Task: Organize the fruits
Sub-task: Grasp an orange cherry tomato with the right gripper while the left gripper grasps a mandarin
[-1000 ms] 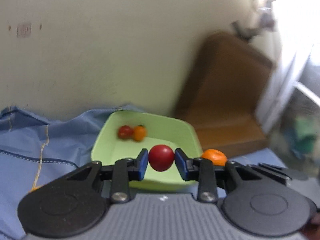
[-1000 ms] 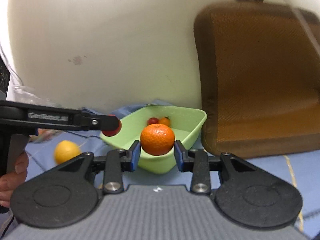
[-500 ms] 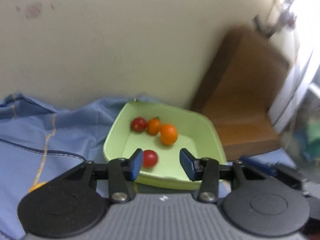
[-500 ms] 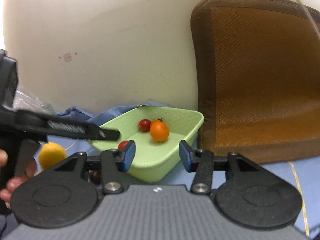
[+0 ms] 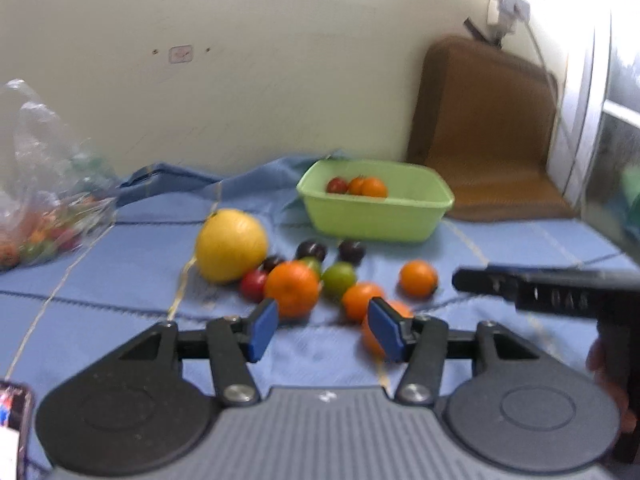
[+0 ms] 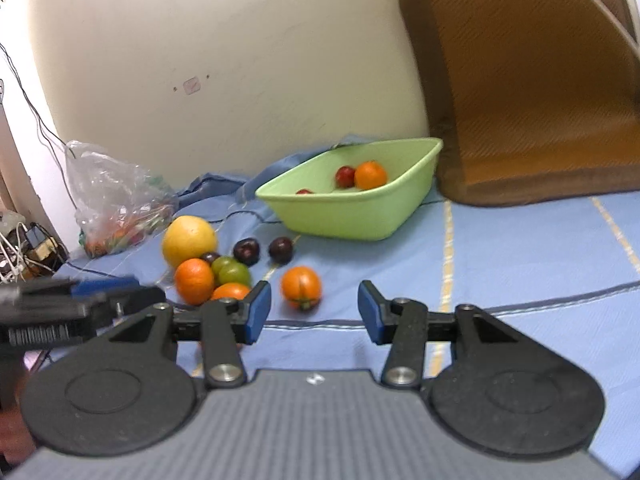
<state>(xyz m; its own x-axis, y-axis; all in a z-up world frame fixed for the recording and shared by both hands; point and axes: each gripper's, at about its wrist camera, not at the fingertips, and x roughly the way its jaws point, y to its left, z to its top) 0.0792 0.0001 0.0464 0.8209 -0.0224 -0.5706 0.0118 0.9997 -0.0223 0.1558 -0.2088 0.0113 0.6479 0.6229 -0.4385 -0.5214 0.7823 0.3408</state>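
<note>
Both my left tongs (image 5: 322, 330) and right tongs (image 6: 311, 312) have just opened and hold nothing, so next I grab another fruit near the green bowl (image 6: 352, 216).

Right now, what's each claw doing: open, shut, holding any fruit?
Left claw: open, empty; its jaws have just been opening.
Right claw: open, empty; it too has just been opening.

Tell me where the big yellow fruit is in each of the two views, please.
Left wrist view: big yellow fruit left of centre, on the blue cloth.
Right wrist view: big yellow fruit at centre left, below the plastic bag.
Shared landmark: green basin, up and right of it.
</note>
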